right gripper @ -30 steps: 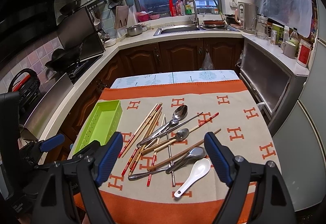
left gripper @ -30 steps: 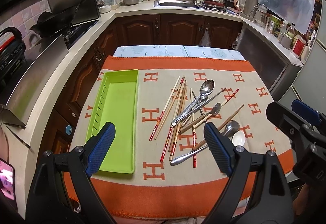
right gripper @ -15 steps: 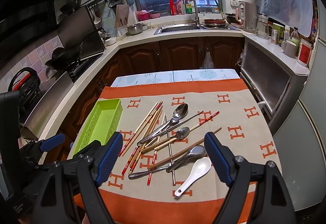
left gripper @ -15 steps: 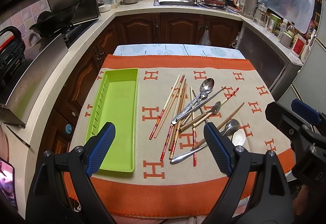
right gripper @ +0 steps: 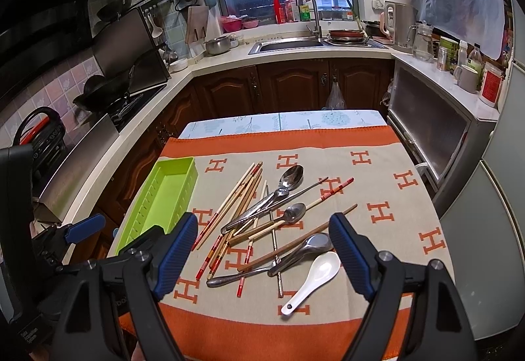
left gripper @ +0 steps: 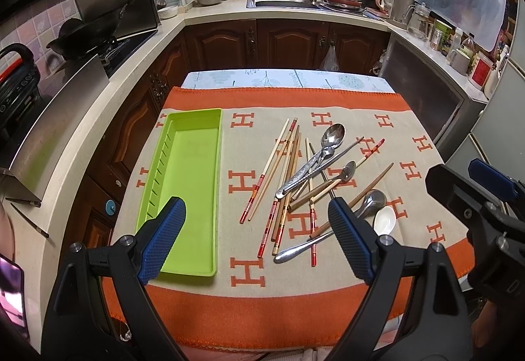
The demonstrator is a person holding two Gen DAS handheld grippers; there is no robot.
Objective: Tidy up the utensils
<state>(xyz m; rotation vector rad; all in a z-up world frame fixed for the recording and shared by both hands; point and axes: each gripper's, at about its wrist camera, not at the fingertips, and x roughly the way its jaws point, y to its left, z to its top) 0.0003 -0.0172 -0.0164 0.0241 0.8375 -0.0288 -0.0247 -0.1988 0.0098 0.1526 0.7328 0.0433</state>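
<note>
Two hand-held grippers, left [left gripper: 256, 238] and right [right gripper: 262, 254], both agape and empty, hover before the utensil heap [right gripper: 262, 223] on the table, green tray [left gripper: 187, 177] bare ahead-left; sorting unstarted, first pick pending.

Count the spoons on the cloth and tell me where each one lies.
4. A large metal spoon lies farthest back in the pile, a smaller metal spoon mid-pile, another metal spoon nearer, and a white ceramic spoon nearest, at the right. Chopsticks may hide more.
</note>
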